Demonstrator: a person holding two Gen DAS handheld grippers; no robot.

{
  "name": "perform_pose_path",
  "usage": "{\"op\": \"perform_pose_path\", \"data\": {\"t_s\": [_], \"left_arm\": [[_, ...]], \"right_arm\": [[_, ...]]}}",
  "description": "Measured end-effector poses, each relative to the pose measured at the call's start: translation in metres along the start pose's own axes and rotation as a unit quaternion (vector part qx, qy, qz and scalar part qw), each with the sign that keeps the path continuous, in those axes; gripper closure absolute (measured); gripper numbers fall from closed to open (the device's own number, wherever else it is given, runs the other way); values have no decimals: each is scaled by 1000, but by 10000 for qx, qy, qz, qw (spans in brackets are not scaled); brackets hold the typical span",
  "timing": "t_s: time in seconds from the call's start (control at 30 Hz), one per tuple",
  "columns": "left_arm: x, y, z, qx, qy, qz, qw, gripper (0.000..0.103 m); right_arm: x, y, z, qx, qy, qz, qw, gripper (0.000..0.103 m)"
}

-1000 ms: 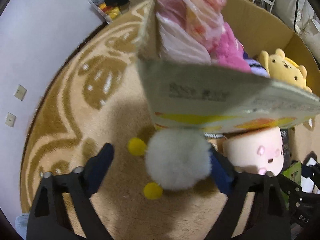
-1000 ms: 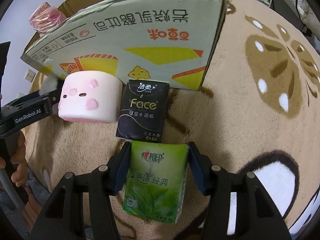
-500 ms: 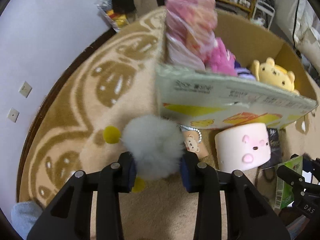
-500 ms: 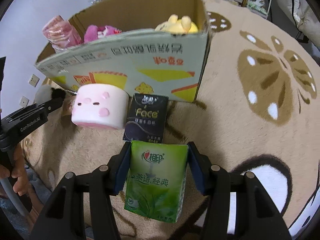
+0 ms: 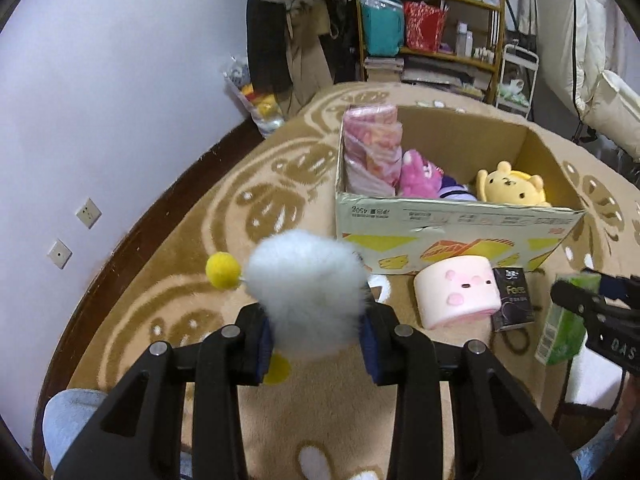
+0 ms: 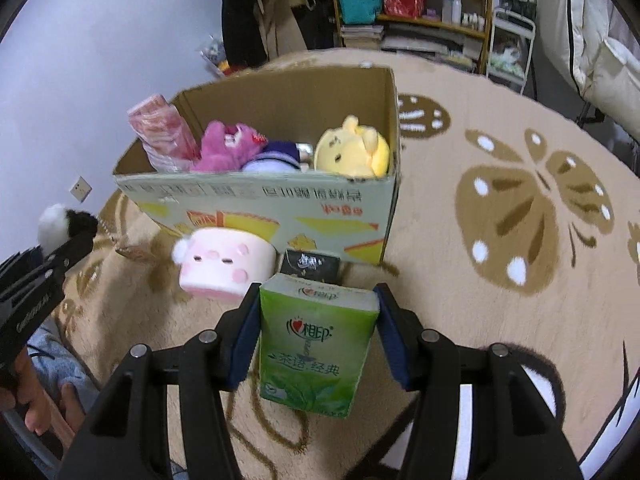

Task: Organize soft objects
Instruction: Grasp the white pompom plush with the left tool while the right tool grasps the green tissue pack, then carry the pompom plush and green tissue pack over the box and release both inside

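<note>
Soft objects number seven in sight: one white fluffy plush (image 5: pixel 308 300) with yellow pom-poms pinched by the left gripper (image 5: pixel 316 336) above the rug (image 6: pixel 500 280); one green tissue pack (image 6: pixel 316 340) clamped between the right gripper (image 6: pixel 316 340) pads; one pink cylindrical plush (image 6: pixel 224 264) and one black tissue pack (image 5: pixel 514 300) on the rug, both just beside the near wall of the cardboard box (image 6: pixel 280 204). Inside the box sit one pink wrapped pack (image 6: pixel 160 132) upright in the left corner, one magenta plush (image 6: pixel 228 148), one purple item (image 6: pixel 276 156) and one yellow bear (image 6: pixel 352 152). The box top is open, with bare floor toward its back wall. Broad empty rug lies to the right of the box.
</note>
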State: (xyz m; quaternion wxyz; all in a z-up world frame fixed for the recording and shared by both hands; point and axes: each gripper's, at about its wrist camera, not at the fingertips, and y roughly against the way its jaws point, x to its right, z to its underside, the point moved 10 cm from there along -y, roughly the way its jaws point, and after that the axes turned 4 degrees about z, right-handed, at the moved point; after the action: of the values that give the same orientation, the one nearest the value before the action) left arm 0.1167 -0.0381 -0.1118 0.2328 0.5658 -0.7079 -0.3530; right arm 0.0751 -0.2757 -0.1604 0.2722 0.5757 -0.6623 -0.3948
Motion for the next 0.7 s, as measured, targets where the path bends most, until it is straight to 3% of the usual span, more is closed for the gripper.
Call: {"op": "perform_pose_path", "data": {"t_s": [0.3, 0.7], "left_arm": [[11, 37, -16, 565, -285, -66, 9980, 69], [27, 62, -66, 1082, -269, -94, 9937, 69]], "right_arm": [[-2, 26, -28, 628, -41, -35, 9980, 45], [-4, 59, -70, 1167, 122, 151, 9930, 45]]}}
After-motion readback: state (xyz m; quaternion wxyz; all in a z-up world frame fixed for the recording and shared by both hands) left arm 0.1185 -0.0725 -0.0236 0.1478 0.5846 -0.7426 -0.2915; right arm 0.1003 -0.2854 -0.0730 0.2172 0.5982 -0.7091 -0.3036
